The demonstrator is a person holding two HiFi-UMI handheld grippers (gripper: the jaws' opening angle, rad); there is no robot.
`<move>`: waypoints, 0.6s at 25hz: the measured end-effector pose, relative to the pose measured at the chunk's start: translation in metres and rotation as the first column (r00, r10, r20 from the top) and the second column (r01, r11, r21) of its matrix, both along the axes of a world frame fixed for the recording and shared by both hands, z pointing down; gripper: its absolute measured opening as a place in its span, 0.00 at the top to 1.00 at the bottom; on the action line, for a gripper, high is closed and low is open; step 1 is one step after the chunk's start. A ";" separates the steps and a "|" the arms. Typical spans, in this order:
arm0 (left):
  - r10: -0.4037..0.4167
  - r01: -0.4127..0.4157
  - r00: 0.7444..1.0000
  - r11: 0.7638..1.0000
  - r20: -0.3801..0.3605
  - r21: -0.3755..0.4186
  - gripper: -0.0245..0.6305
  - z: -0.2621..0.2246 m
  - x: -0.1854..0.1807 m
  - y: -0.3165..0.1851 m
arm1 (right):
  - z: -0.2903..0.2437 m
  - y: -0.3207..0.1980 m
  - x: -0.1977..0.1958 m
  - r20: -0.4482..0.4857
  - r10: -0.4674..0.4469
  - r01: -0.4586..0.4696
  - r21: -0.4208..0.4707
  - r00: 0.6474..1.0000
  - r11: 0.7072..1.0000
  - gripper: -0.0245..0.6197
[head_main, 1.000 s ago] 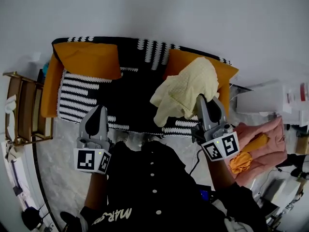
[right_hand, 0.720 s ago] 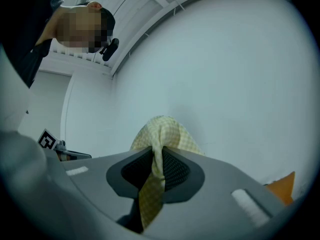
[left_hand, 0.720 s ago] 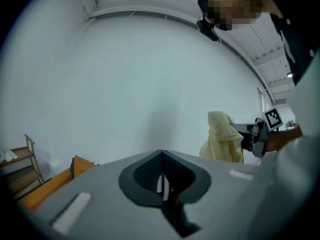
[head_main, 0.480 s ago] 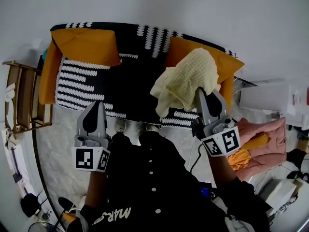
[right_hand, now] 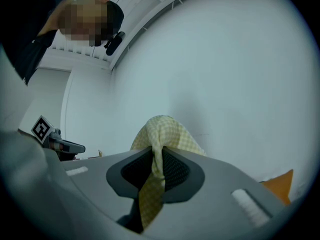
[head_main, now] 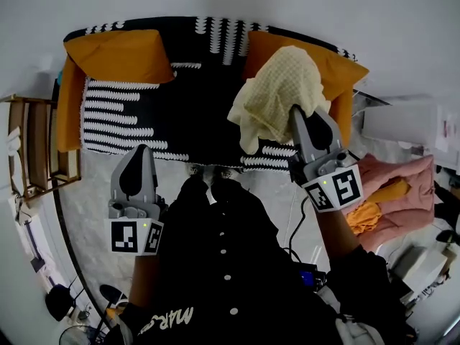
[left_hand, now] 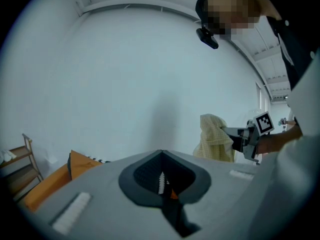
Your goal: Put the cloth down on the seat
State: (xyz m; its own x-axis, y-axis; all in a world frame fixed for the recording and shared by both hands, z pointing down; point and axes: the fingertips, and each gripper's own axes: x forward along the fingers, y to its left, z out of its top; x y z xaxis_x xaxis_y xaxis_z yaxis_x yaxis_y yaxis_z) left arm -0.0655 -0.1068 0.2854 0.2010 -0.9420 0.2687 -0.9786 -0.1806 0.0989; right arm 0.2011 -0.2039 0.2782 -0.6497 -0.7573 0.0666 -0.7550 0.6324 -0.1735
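A pale yellow waffle cloth (head_main: 279, 99) hangs bunched from my right gripper (head_main: 296, 112), which is shut on it; the cloth (right_hand: 160, 134) runs down between the jaws in the right gripper view. It is held in the air over the right end of the sofa seat (head_main: 208, 113), a black cover with white stripes, in front of the right orange cushion (head_main: 338, 77). My left gripper (head_main: 139, 154) is shut and holds nothing, low and left, over the floor in front of the sofa. The left gripper view shows the cloth (left_hand: 216, 141) hanging at right.
An orange cushion (head_main: 118, 52) lies at the sofa's left end. A wooden shelf (head_main: 29, 149) stands left of the sofa. Pink and orange laundry (head_main: 392, 196) is piled at right beside white boxes. A cable runs on the marble floor (head_main: 86, 207) near the person's feet.
The sofa has slid up and closer in the head view. The right gripper with the cloth has moved forward over the seat's right end. The left gripper stays low.
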 end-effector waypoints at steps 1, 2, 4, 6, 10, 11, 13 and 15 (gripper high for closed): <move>0.004 -0.004 1.000 1.000 0.003 -0.007 0.96 0.001 -0.002 0.000 | 0.003 -0.001 -0.002 -0.002 -0.001 0.001 -0.002 1.000 1.000 0.85; 0.009 -0.009 1.000 1.000 0.007 -0.014 0.96 0.003 -0.003 -0.001 | 0.006 -0.001 -0.004 -0.005 -0.003 0.003 -0.005 1.000 1.000 0.85; 0.022 -0.021 1.000 1.000 0.009 -0.020 0.96 0.004 -0.003 -0.002 | 0.015 -0.004 -0.009 -0.011 -0.009 0.009 -0.014 1.000 1.000 0.85; 0.033 -0.033 0.999 0.999 0.001 -0.017 0.96 0.005 -0.004 -0.002 | 0.027 -0.009 -0.014 -0.020 -0.016 0.016 -0.025 1.000 1.000 0.85; 0.040 -0.041 0.999 0.998 -0.011 -0.044 0.96 0.018 -0.005 0.003 | 0.056 -0.017 -0.025 -0.038 -0.028 0.026 -0.052 0.999 0.998 0.85; 0.040 -0.041 0.999 0.998 -0.011 -0.056 0.96 0.022 -0.005 0.004 | 0.063 -0.019 -0.029 -0.043 -0.034 0.032 -0.056 0.999 0.998 0.85; 0.042 -0.043 0.999 0.996 -0.014 -0.079 0.96 0.031 -0.007 0.007 | 0.080 -0.022 -0.039 -0.052 -0.048 0.045 -0.065 0.997 0.997 0.85; 0.050 -0.052 0.999 0.994 -0.022 -0.100 0.96 0.041 -0.006 0.010 | 0.098 -0.024 -0.047 -0.064 -0.061 0.056 -0.079 0.996 0.995 0.85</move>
State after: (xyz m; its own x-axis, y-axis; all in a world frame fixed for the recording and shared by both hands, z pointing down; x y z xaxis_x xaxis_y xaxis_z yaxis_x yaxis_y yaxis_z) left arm -0.0719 -0.0967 0.3261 0.2539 -0.8989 0.3571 -0.9661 -0.2180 0.1382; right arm 0.1545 -0.2283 0.3767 -0.6847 -0.7092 0.1677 -0.7287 0.6624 -0.1740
